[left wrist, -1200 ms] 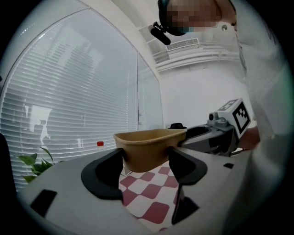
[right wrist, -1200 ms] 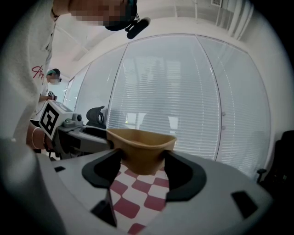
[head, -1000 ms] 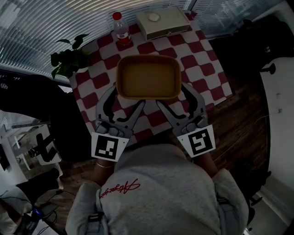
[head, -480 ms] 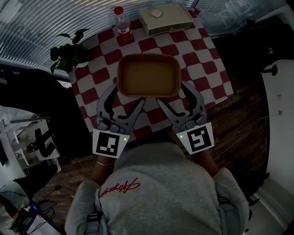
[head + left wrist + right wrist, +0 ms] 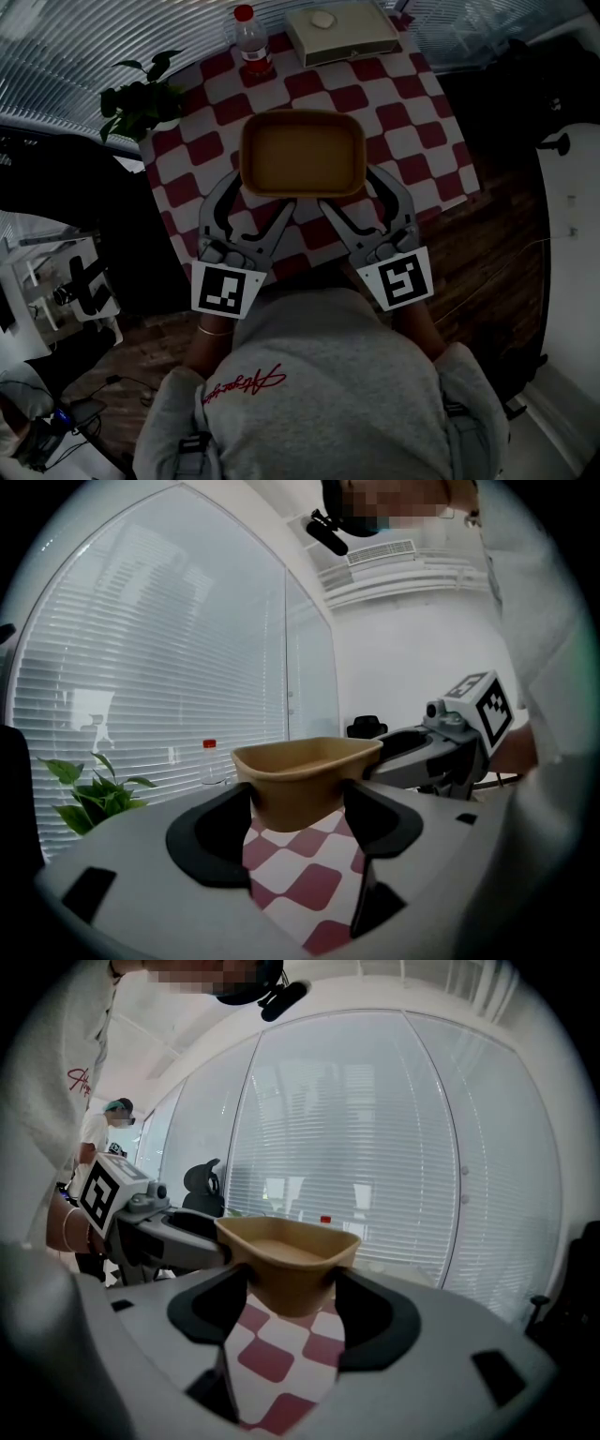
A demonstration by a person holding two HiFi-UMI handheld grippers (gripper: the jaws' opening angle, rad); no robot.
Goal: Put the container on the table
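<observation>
The dark padded fingers [image 5: 214, 841] of the left gripper [image 5: 300, 808] are closed on one near corner of the tan, rounded-rectangular, open-topped container [image 5: 302, 766]. One finger presses on each side of that corner, just under the flared rim. The fingers [image 5: 370, 1312] of the right gripper [image 5: 291, 1299] clamp the other near corner in the same way. So both grippers hold the container [image 5: 302, 155] by its near side, and its far side reaches out beyond the fingertips with no support. It looks empty, so I judge it to be light. The walls seem thin and a little flexible, and they taper toward the bottom, so a hard squeeze could bend a corner, and the smooth wall could slide upward out of the pads. The rim above the fingers should work against such slipping. The corners are the stiffest places, and the hold is well chosen. In both gripper views the checked cloth shows under the base, so the container seems to hang just above the table covered with a red-and-white checked cloth [image 5: 417, 112], over its middle and nearer to the near edge. Near the far edge stand a clear bottle with a red cap [image 5: 249, 39] and a flat cream box [image 5: 342, 33]. A green leafy plant [image 5: 139, 94] is beside the far left corner.
</observation>
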